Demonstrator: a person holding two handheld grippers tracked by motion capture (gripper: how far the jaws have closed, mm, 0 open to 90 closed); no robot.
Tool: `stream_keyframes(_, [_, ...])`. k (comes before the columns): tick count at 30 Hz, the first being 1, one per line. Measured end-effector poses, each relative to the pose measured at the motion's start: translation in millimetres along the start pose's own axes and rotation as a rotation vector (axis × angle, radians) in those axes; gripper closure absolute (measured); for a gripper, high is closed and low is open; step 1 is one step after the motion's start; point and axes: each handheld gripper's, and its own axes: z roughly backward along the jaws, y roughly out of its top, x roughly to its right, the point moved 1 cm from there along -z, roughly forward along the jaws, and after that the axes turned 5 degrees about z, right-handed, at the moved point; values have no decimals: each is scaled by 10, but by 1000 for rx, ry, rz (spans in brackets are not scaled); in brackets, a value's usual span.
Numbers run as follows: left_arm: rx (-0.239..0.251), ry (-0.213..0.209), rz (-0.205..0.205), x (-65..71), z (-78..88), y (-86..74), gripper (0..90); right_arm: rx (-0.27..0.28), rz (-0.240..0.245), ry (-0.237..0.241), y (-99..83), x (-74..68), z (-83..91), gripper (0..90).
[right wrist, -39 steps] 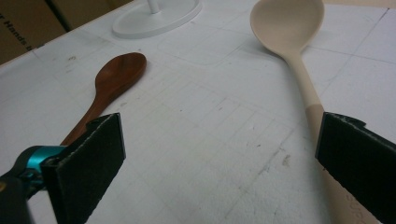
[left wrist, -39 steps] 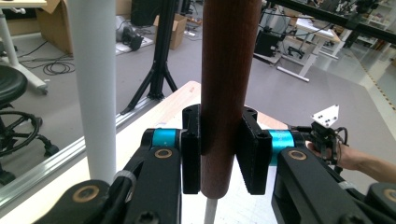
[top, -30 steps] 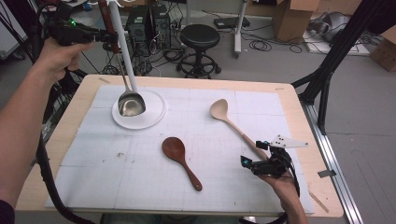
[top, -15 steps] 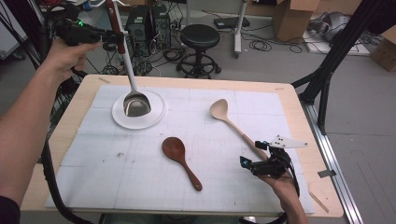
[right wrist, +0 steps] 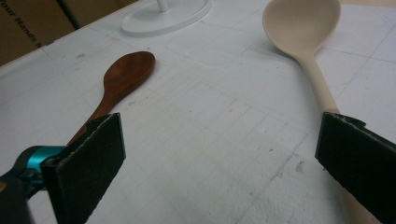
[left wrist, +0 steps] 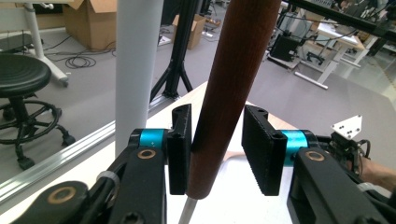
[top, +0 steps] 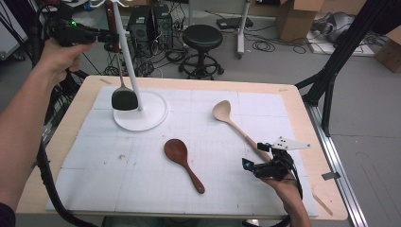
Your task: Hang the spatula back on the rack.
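Left gripper (left wrist: 217, 149) is hovering high above the tabletop (top: 293, 101) with its jaws just having been opening around the dark wooden handle of a black spatula (top: 124, 97); one pad is touching the handle, the other standing clear. Just beside that handle, a white stand (top: 142, 113) is rising. The spatula's blade is hanging below the gripper, over the stand's round base. Right gripper (top: 267, 165) is resting low with jaws spread wide and holding nothing, a pale wooden spoon (right wrist: 303, 32) lying ahead by one jaw, a brown wooden spoon (right wrist: 123, 74) by the other.
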Motion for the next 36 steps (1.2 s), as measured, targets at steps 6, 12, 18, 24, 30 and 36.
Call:
stream_keyframes(6, [-2,11,-6,19,85,2,614,5,1,0,3,12,6,8])
stream_keyframes(12, [-8,12,-21,89,127,4,629,6,1,-1,8,17,11,8])
stream_keyframes(18, [1,10,-35,197,159,20,717,15,8,-7,21,28,30,9])
stream_keyframes(24, [7,-14,-74,345,175,48,841,20,5,-13,30,40,52,9])
stream_keyframes(30, [22,-27,-85,433,170,99,896,15,11,-3,33,23,36,9])
stream_keyframes(36, [18,-44,-97,491,114,219,896,12,15,-2,29,27,31,9])
